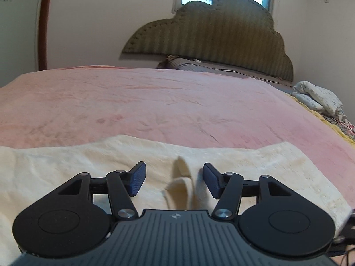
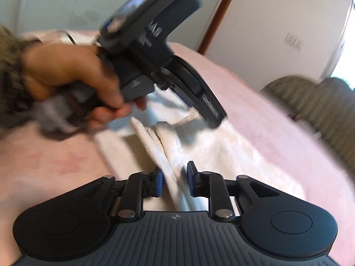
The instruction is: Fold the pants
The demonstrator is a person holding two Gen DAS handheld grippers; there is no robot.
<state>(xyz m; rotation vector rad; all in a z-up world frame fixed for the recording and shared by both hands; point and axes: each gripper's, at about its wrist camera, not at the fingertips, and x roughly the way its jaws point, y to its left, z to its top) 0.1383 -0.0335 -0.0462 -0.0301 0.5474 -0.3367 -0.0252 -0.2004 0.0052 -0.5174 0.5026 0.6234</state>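
Cream fleece pants (image 1: 221,161) lie flat on a pink bedspread (image 1: 155,102). My left gripper (image 1: 174,178) is open just above them, its blue pads either side of a raised fold of cloth (image 1: 180,186) without touching it. In the right wrist view my right gripper (image 2: 174,180) is shut on a ridge of the same pants (image 2: 168,150) and holds it up. The left gripper (image 2: 188,88), held in a hand (image 2: 73,75), shows blurred above the pants further off.
A padded olive headboard (image 1: 213,35) and a grey pillow (image 1: 193,65) stand at the far end of the bed. A floral bundle of cloth (image 1: 319,98) lies at the bed's right edge. A wooden door frame (image 1: 43,26) is on the left.
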